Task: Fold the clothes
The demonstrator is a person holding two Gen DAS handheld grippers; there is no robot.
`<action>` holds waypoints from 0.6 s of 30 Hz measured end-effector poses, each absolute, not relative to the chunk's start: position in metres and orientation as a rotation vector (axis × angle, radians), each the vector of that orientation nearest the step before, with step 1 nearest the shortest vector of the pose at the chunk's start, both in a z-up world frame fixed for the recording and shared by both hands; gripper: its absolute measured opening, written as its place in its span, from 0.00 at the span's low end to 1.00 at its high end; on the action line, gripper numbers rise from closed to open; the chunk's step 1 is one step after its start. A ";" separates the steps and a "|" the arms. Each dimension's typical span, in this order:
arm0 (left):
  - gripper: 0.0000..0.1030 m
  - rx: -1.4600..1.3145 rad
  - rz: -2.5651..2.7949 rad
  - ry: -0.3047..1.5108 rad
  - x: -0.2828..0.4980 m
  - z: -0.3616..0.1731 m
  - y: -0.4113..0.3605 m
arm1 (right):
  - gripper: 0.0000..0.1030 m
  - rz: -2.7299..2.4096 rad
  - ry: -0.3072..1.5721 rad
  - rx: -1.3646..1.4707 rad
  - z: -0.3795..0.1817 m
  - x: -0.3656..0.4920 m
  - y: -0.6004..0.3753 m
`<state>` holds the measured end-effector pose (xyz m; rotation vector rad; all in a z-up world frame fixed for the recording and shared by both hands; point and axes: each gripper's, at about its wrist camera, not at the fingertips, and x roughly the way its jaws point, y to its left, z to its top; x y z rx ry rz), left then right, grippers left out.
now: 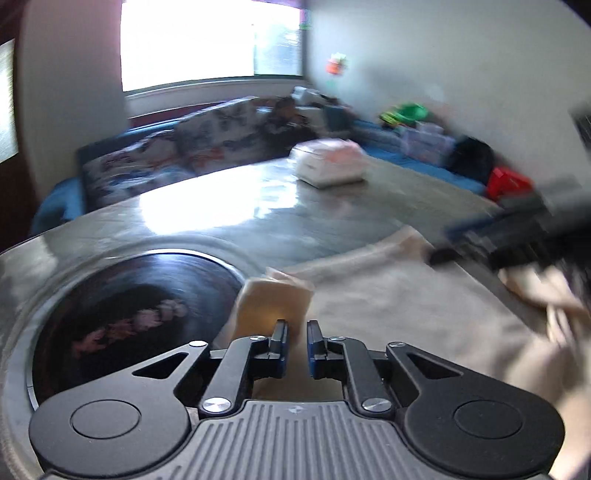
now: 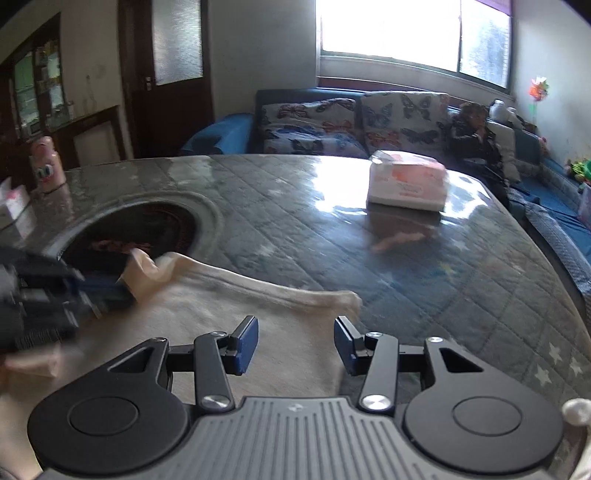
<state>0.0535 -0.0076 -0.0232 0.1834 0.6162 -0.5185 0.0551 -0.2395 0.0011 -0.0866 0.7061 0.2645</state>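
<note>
Two grippers are working over one beige garment [image 2: 229, 332] that is lying spread on a grey quilted table cover [image 2: 424, 266] under a glossy clear sheet. In its own wrist view the left gripper [image 1: 296, 341] is pinching a folded-up corner of the beige cloth between its nearly closed blue-padded fingers [image 1: 314, 343], and that corner is standing up in front of the pads, just beside the round dark inset [image 1: 133, 314] set into the table top. Seen from the right wrist camera, the left gripper [image 2: 110, 291] is showing at the left edge, blurred, gripping the bunched cloth corner at the rim of the same dark round inset [image 2: 140, 229]. The right gripper [image 2: 295, 341] is hovering above the garment's near part with its fingers [image 2: 246, 341] spread wide apart and nothing between them. From the left view the right gripper [image 1: 443, 254] is appearing only as a dark blur at the right edge, touching or just above the cloth; which cannot be told. A white and pink plastic-wrapped pack [image 2: 406, 181] is sitting farther back on the table, well apart from the garment. Behind the table a blue sofa [image 2: 229, 136] is carrying butterfly-print cushions [image 2: 354, 118] beneath a bright window [image 2: 406, 29]
</note>
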 end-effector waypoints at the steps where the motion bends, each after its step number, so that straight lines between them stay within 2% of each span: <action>1: 0.10 0.189 -0.527 0.628 0.053 -0.027 -0.010 | 0.45 0.281 0.704 -0.093 0.002 0.058 -0.234; 8: 0.10 0.191 -0.563 0.627 0.050 -0.028 -0.011 | 0.45 0.399 0.689 -0.140 0.005 0.077 -0.193; 18: 0.16 0.144 -0.504 0.617 0.038 -0.012 0.024 | 0.43 0.538 0.714 -0.145 0.006 0.101 -0.143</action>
